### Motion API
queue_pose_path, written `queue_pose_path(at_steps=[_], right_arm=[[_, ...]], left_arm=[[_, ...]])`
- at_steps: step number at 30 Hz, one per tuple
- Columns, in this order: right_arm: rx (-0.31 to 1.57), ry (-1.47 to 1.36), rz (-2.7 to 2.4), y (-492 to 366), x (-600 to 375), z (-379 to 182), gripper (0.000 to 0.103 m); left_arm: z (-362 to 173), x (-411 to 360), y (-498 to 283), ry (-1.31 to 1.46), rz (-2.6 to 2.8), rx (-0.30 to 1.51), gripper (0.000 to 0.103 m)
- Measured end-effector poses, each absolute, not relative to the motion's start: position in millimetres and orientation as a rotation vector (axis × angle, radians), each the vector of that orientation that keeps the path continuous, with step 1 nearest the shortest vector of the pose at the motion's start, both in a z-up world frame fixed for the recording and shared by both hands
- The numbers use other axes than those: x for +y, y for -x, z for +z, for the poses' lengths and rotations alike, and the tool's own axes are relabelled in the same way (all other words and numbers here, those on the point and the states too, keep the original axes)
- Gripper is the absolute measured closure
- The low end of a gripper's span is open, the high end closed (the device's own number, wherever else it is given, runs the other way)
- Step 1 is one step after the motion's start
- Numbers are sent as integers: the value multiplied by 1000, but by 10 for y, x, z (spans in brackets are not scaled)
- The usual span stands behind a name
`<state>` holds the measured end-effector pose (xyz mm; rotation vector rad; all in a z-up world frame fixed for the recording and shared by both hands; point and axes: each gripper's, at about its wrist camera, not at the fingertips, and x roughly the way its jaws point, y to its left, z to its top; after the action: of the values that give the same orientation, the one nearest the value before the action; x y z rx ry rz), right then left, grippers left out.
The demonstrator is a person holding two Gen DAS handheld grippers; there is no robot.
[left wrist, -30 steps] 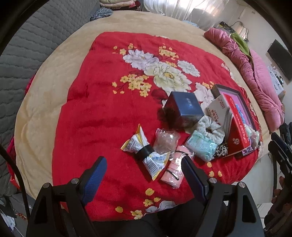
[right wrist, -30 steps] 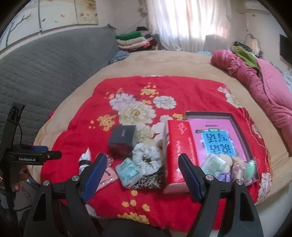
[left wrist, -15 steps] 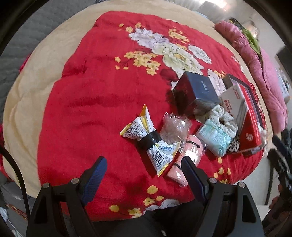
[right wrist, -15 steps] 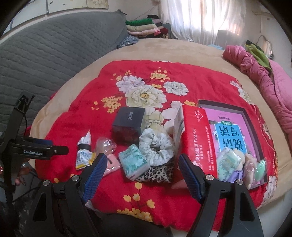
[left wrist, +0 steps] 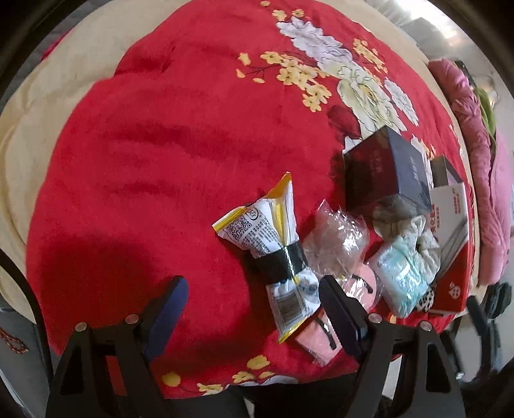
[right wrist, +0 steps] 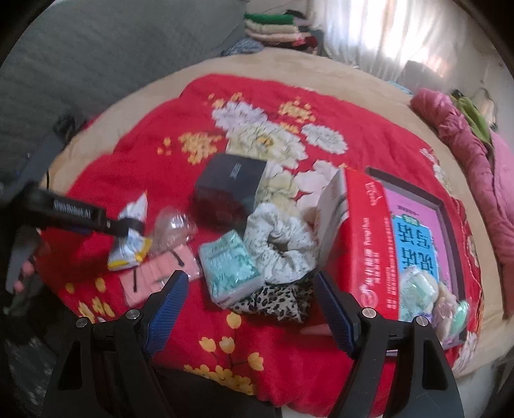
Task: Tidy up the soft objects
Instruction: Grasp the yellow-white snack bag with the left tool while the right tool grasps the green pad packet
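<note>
Soft things lie in a loose cluster near the front edge of a red flowered blanket spread over a bed. Farthest to one side is a white and yellow snack bag cinched round its middle with black tape; just beside it sits a crumpled clear plastic bag, and a pink packet lies partly under both. Next along is a pale green tissue pack, touching a white patterned scrunchie and resting on a leopard-print cloth. Behind them stands a dark box, and beside the scrunchie a red carton leans on its side against a flat dark-rimmed tray with a pink printed sheet; a few small pale soft items sit in the tray's near corner. The left gripper hangs over the snack bag with its blue fingers spread wide and nothing pinched between them; one fingertip overlaps the pink packet in the left wrist view, though whether it touches cannot be told. The right gripper hangs above the tissue pack and leopard cloth, likewise spread apart and holding nothing. A rumpled pink quilt lies along the far side of the bed, and folded clothes are stacked beyond it near a curtained window.
</note>
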<state>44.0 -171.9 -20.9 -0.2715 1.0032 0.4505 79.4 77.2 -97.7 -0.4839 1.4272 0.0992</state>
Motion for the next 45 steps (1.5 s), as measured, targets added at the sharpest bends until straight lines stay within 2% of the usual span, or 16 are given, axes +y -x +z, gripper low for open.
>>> queue_pose_path(at_steps=[11,20,24,34,36,38,39,45], right_arm=[[1062,405,517,-617,-1492,-623,22],[1073,436,514,-706,-1403,-753,22],[1076,452,518,-711,-1381,-777,22],[1069,567,512,-710,-1245,-910,22],[1068,575,527,-702,-1219,-924,27],[1068,587,534,-687,-1188,-941,42],[1072,598,541,-678,-1173,-958,45],[1075,472,556,-703,-1289,-849,51]], left_arm=[[-1139,870,-876,552,127,1447,22],[-1253,855,-913,676,98,1442,45],[-1299,847,-938,721,89,1440,58],[-1326,906,-933,739,53,1426,62],[-1311,911,-924,735,47,1421,62],[-1292,909,-915,732,44,1417,63],[-1282,912,-904,729,43,1415,63],[-1152,901,-868,684,43,1389,63]])
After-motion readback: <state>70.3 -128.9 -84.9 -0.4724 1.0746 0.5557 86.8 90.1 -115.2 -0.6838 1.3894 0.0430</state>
